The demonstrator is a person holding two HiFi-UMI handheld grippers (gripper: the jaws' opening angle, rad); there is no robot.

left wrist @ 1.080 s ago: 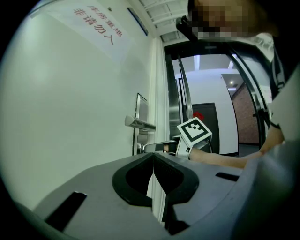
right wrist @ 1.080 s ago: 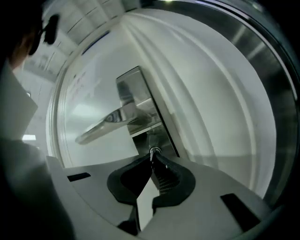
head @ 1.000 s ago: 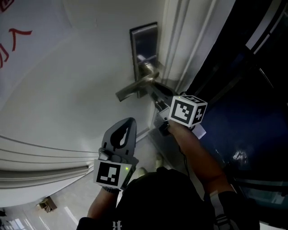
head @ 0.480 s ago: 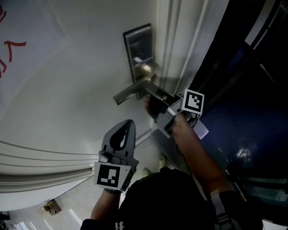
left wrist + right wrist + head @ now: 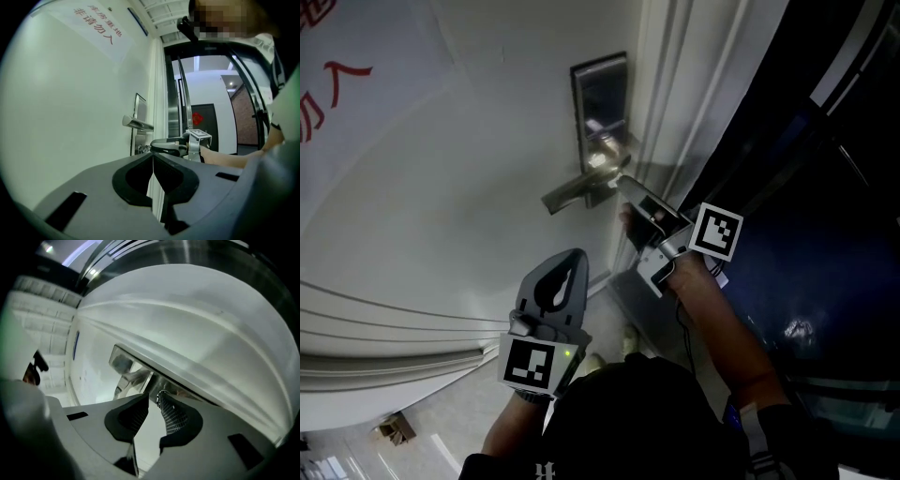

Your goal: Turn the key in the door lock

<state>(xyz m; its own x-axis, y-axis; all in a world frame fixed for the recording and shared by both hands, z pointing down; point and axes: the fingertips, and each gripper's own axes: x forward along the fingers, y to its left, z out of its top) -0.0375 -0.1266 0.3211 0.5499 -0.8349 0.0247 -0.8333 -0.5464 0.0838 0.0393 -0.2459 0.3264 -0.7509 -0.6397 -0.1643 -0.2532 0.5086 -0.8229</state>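
Note:
A steel lock plate (image 5: 600, 98) with a lever handle (image 5: 572, 192) sits on the white door (image 5: 441, 187). My right gripper (image 5: 625, 185) reaches just under the handle's hub, rolled so its marker cube faces right. In the right gripper view its jaws (image 5: 153, 397) stand a narrow gap apart with the lever (image 5: 131, 379) beyond them, and no key shows between them. In the left gripper view a small metal key bunch (image 5: 142, 149) hangs at the lock by the right gripper's tips (image 5: 153, 143). My left gripper (image 5: 565, 260) is shut and empty, held low and clear of the door.
The door frame (image 5: 675, 84) runs down right of the lock, with dark glass (image 5: 806, 187) beyond it. A white notice with red writing (image 5: 337, 84) hangs on the door at upper left. Pale floor (image 5: 422, 431) shows below.
The right gripper has rolled about its axis, its marker cube swinging round to the right, and has shifted slightly right and down under the handle. The left gripper has stayed put.

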